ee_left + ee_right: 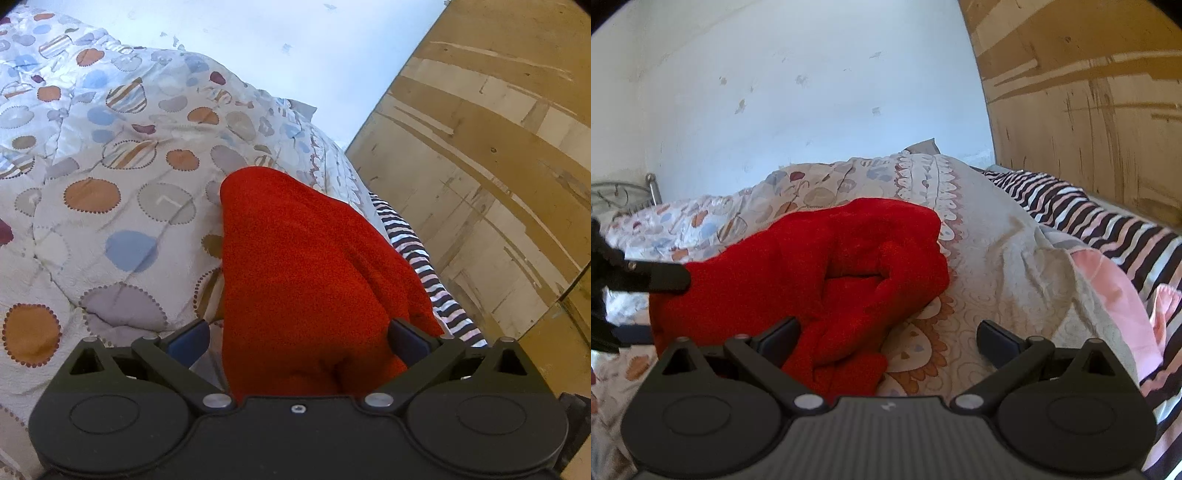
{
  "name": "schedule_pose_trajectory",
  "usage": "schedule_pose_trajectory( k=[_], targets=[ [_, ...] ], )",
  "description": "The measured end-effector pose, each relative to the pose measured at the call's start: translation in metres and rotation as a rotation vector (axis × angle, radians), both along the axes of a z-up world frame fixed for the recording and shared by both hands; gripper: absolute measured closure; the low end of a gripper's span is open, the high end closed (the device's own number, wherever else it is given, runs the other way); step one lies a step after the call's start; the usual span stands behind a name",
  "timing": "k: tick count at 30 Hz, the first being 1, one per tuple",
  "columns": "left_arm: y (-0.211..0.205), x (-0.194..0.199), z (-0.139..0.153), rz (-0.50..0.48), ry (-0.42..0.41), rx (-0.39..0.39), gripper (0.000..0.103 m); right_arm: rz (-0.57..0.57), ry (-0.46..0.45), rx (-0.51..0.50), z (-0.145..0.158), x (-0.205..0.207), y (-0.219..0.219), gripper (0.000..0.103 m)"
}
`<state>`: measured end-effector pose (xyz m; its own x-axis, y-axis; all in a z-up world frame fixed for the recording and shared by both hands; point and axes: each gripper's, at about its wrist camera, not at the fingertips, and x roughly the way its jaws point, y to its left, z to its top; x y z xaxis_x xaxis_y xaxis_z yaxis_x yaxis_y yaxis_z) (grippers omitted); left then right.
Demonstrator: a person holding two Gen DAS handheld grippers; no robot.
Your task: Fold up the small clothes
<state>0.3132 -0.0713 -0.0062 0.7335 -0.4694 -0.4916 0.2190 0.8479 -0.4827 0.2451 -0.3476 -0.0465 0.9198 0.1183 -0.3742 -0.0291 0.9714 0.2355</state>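
Observation:
A red fleece garment lies bunched on the patterned quilt. In the left wrist view it fills the space between my left gripper's wide-apart fingers, which are open around it. In the right wrist view the same red garment lies crumpled ahead and left. My right gripper is open, its left finger at the garment's near edge, its right finger over the quilt. The left gripper's black finger shows at the far left, touching the garment.
A striped black, white and pink cloth lies to the right along a wooden headboard. A pink cloth lies beside it. A white wall stands behind, and a metal bed frame shows at far left.

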Motion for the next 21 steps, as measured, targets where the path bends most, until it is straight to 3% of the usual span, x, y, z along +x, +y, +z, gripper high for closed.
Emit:
schedule_pose_trajectory(
  k=[4, 7, 9, 12, 16, 21],
  targets=[
    [0.011, 0.001, 0.001, -0.024, 0.022, -0.036, 0.001, 0.014, -0.013, 0.070, 0.005, -0.007, -0.009, 0.000],
    [0.025, 0.005, 0.008, -0.025, -0.011, -0.053, 0.001, 0.089, -0.114, 0.141, 0.017, -0.013, -0.026, 0.000],
    [0.035, 0.016, 0.015, 0.005, -0.029, -0.041, 0.001, 0.079, -0.136, 0.178, 0.029, -0.002, -0.043, 0.000],
    [0.039, 0.044, 0.017, 0.032, -0.019, -0.018, 0.001, 0.089, -0.063, 0.285, 0.037, 0.042, -0.069, 0.000],
    [0.041, 0.095, -0.001, 0.001, 0.088, -0.062, 0.001, 0.146, 0.095, 0.488, 0.026, 0.120, -0.097, 0.000],
    [0.042, 0.128, -0.031, -0.051, 0.189, -0.165, 0.001, 0.214, 0.172, 0.474, 0.001, 0.170, -0.084, 0.000]
  ],
)
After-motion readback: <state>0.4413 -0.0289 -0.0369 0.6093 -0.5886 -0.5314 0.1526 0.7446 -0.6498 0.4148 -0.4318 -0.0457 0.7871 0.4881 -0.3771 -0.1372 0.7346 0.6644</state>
